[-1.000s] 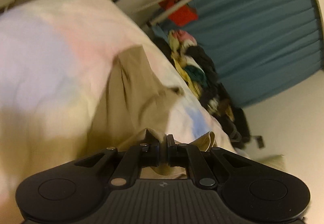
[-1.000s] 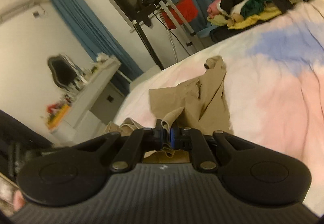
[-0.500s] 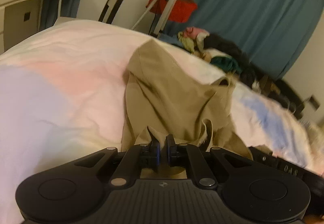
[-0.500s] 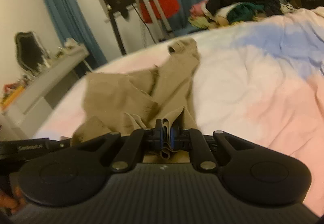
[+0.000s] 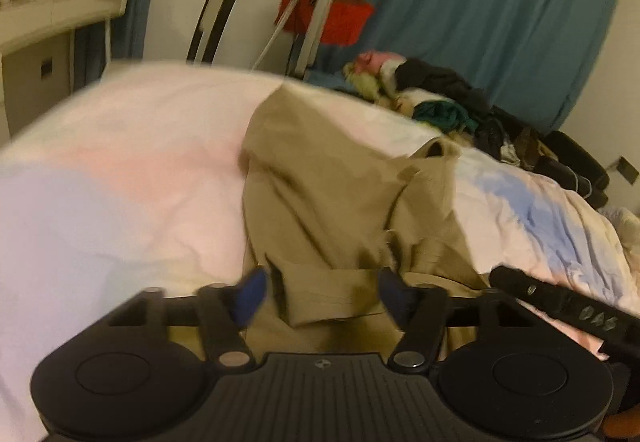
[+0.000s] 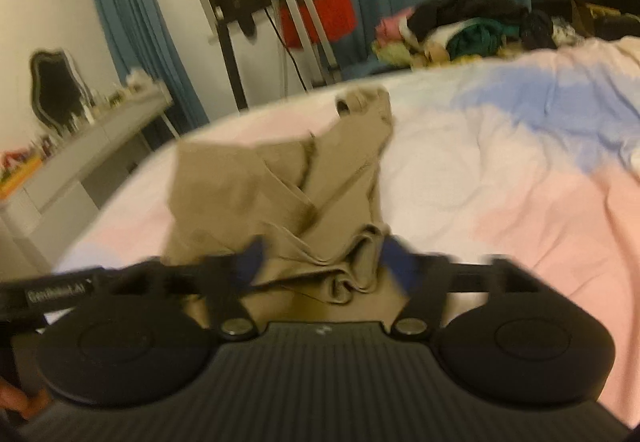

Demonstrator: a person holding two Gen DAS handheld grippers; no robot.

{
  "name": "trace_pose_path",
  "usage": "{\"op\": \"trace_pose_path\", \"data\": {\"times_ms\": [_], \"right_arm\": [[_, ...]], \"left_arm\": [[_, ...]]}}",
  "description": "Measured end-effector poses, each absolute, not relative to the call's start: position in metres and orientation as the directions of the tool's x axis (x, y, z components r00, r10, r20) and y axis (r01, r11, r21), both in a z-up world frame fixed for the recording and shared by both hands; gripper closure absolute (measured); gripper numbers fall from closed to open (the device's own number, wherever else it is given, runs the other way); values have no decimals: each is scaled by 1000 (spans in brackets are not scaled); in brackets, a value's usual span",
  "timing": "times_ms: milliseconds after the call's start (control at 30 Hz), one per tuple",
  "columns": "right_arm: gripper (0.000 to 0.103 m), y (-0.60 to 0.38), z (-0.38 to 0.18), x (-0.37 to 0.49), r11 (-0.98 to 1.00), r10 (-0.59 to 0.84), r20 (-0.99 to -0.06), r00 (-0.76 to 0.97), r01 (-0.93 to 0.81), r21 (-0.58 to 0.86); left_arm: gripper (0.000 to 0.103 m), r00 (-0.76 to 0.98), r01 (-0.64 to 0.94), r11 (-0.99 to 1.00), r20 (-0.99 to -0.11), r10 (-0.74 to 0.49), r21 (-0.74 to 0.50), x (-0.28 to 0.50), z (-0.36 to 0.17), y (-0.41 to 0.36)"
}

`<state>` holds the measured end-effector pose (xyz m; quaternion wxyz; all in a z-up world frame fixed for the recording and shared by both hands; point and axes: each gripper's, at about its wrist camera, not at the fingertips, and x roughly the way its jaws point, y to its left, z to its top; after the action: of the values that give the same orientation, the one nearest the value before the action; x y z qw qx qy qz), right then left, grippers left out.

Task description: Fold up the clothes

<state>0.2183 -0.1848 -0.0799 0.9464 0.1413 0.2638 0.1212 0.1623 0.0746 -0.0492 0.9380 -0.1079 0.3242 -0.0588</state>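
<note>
A tan garment (image 5: pixel 336 202) lies crumpled on the pastel bedspread (image 5: pixel 120 194), one narrow end reaching toward the bed's far edge. My left gripper (image 5: pixel 324 298) is open, its blue-tipped fingers (image 5: pixel 250 296) spread either side of a folded tan hem. In the right wrist view the same garment (image 6: pixel 280 198) lies bunched ahead. My right gripper (image 6: pixel 324 268) is open too, with bunched tan folds lying between its spread fingers. The right gripper's black body (image 5: pixel 560 302) shows at the right in the left wrist view.
A heap of mixed clothes (image 6: pixel 472 26) lies past the bed's far edge, before blue curtains (image 5: pixel 480 2). A metal stand with a red object (image 6: pixel 316 18) is behind the bed. A white dresser (image 6: pixel 80 158) with a mirror stands at the left.
Both grippers were shut on the tan garment and have opened, letting it go. The garment has settled on the bed in front of them.
</note>
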Motion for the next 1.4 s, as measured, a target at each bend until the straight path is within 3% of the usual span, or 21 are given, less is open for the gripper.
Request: {"op": "trace_pose_path", "data": {"times_ms": [167, 500, 700, 933, 1100, 1233, 1400], "right_arm": [[21, -180, -50, 186, 937, 295, -410, 863, -178, 300], [21, -190, -19, 112, 965, 220, -349, 911, -152, 212], [21, -205, -15, 84, 955, 214, -332, 919, -125, 269], [21, -204, -27, 81, 944, 214, -379, 900, -91, 316], [21, -206, -52, 95, 930, 186, -497, 848, 11, 367], [21, -205, -77, 98, 939, 124, -586, 801, 96, 329], [21, -203, -89, 102, 932, 141, -611, 779, 103, 347]], "left_arm": [[5, 825, 67, 982, -544, -153, -175, 123, -21, 65], [2, 861, 87, 989, -491, -135, -119, 59, 5, 52], [2, 861, 94, 987, -487, -144, -127, 29, 12, 51], [2, 746, 70, 952, -618, -248, -298, 24, -16, 62], [5, 692, -41, 900, -661, -288, -435, 36, -44, 79], [6, 649, -137, 838, -687, -327, -528, 46, -66, 92], [6, 595, -261, 740, -707, -382, -620, 59, -93, 109]]}}
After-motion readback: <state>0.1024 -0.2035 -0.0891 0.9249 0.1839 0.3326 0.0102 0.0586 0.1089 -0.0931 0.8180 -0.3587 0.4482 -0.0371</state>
